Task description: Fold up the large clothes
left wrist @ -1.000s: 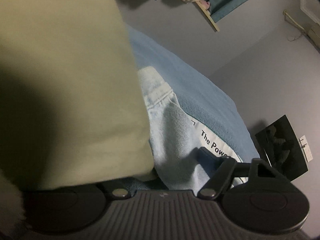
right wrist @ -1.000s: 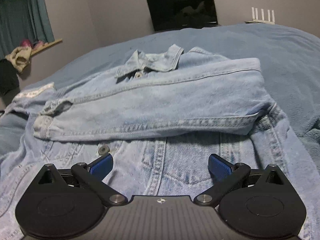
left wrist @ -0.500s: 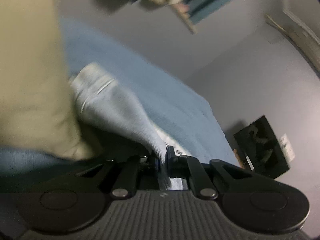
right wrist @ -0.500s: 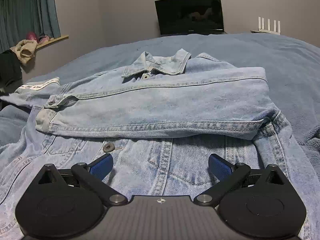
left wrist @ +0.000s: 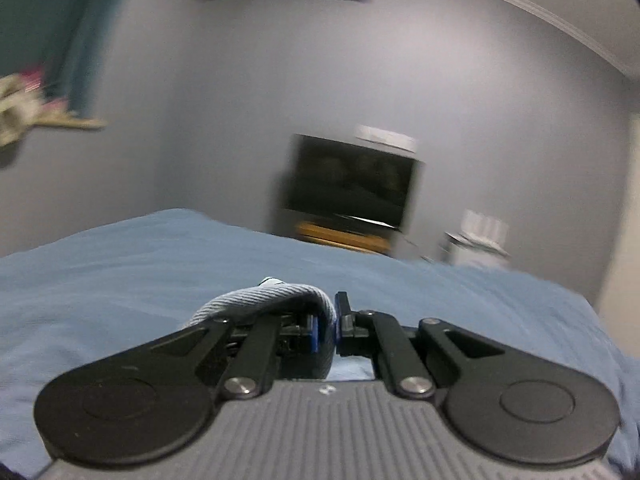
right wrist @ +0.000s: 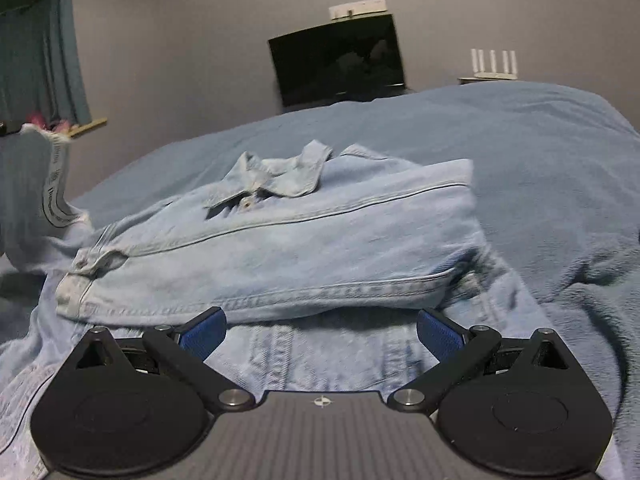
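Bedroom surroundings: bed cover, screen, curtain and small wall fittings

A soft blue fleece blanket [right wrist: 540, 152] covers the bed, rumpled into folds at the right. Beyond its far edge a flat black television screen [right wrist: 338, 60] stands against the plain grey wall [right wrist: 192, 48], with a white box [right wrist: 358, 8] just above it. To the right sits a white router with four upright antennas [right wrist: 494, 65]. At the left hangs a teal curtain [right wrist: 40, 60], with a pale wooden ledge [right wrist: 90, 125] below it.
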A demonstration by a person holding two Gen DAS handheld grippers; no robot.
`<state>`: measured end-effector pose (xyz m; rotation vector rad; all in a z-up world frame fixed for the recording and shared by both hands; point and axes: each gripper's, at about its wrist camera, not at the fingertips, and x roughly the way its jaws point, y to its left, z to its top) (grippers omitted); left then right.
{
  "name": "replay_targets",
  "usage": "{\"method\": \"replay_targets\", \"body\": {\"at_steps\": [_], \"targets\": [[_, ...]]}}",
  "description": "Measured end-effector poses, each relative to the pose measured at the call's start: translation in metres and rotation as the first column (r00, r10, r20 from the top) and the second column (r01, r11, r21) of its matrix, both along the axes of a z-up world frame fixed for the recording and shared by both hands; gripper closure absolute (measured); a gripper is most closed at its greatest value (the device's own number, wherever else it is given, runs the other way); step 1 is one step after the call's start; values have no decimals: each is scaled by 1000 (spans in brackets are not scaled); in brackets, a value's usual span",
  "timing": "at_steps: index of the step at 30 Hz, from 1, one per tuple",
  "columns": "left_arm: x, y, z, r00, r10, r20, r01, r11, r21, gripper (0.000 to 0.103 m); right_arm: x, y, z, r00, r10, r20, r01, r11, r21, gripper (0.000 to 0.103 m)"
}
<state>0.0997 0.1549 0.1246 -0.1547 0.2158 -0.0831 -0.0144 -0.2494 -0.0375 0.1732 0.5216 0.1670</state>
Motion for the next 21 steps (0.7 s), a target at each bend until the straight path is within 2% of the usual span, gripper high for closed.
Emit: {"method": "replay_targets", "body": {"at_steps": [2,4,6,8,11,12,13,14,15,16,18,20,21], "targets": [[5,-46,-12,997,-78,-18,79,995,52,102,0,-6,-1,1000,-17,1,17,1000,12,1],[-1,-100,-29,988,-139,-68,145,986,82,102,1,-12,-2,1000,-31,-7,31,999,34,1],[2,-137,-52,973,-189,-130,203,975,97,102,5,-17,-4,999,-36,-33,38,997,65,1],[1,-170,-77,947,-253,-198,275,957,94,102,8,-21,-8,997,-44,-62,49,995,84,1],[1,-199,-112,885,-323,-335,369,926,83,97,11,-24,-11,995,-46,-92,55,994,98,1],[-3,-207,-120,863,-326,-386,386,918,88,86,11,-22,-12,995,-43,-94,52,994,96,1],[-8,-207,-125,850,-325,-414,394,915,91,68,11,-21,-12,995,-40,-93,49,995,92,1],[-17,-197,-130,844,-328,-425,399,913,86,61,11,-19,-12,995,-36,-92,43,996,83,1],[-13,-186,-127,842,-338,-421,405,911,79,51,10,-17,-12,996,-29,-88,35,997,71,1],[-27,-178,-127,846,-339,-412,404,911,79,38,9,-15,-11,996,-23,-84,28,998,59,1],[-55,-158,-123,859,-334,-388,391,917,78,30,6,-9,-10,998,-5,-70,7,1000,27,1],[-61,-132,-119,866,-328,-378,377,924,63,30,2,-1,-8,998,16,-56,-17,1000,-12,1],[-67,-119,-115,879,-304,-367,351,934,69,23,0,4,-7,998,29,-50,-31,999,-30,1]]}}
